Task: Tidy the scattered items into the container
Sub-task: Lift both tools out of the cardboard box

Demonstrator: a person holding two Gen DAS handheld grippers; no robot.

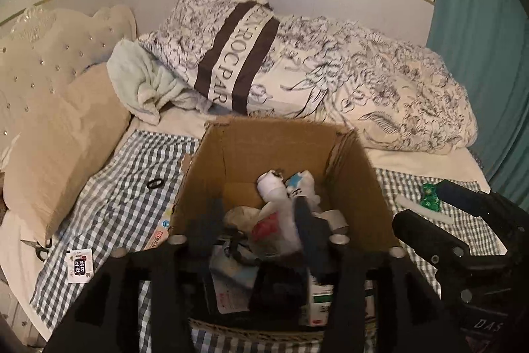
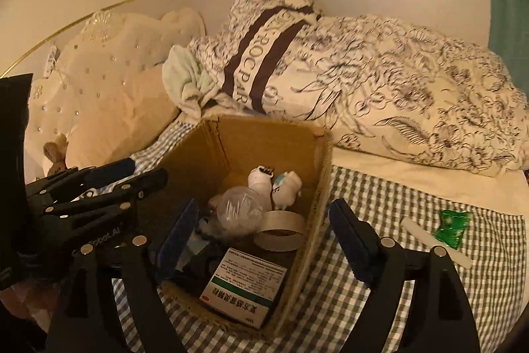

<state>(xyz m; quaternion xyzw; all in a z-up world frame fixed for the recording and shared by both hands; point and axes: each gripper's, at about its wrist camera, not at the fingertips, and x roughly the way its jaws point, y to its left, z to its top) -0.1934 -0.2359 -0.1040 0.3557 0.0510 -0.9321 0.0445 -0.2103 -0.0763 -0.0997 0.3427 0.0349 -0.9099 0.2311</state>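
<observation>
1. Your left gripper [image 1: 258, 237] hangs over the open cardboard box [image 1: 267, 134]. Its fingers are blurred and stand apart, with nothing pinched between them that you can make out.
2. Your right gripper [image 2: 264, 237] is spread wide: one finger [image 2: 178, 240] sits inside the box, the other [image 2: 350, 240] outside its right wall, so the jaws straddle that wall and hold nothing.
3. The box stands on the checked sheet [image 2: 390, 207] in the middle of the bed, flaps up and brown inside, partly filled.
4. Inside it you can see a white toy figure [image 2: 287, 187], a clear plastic bag [image 2: 238, 214], a roll of tape [image 2: 281, 230] and a green-striped medicine carton [image 2: 244, 283] lying flat near the front.
5. Scattered items lie on the sheet outside it. To the right, a green wrapper [image 2: 451, 225] rests just beside a white stick [image 2: 433, 242], both well apart from the box.
6. To the left, a black hair tie [image 1: 154, 183] lies near the box wall; further out are scissors [image 1: 41, 248] at the sheet's edge and a small printed sachet [image 1: 79, 265].
7. Behind the box, a flower-print duvet [image 1: 363, 81] is heaped against the wall, with a pale green towel [image 1: 145, 81] and a beige pillow [image 1: 66, 141] to the left.
8. The box's right wall stands between your right gripper's fingers.
</observation>
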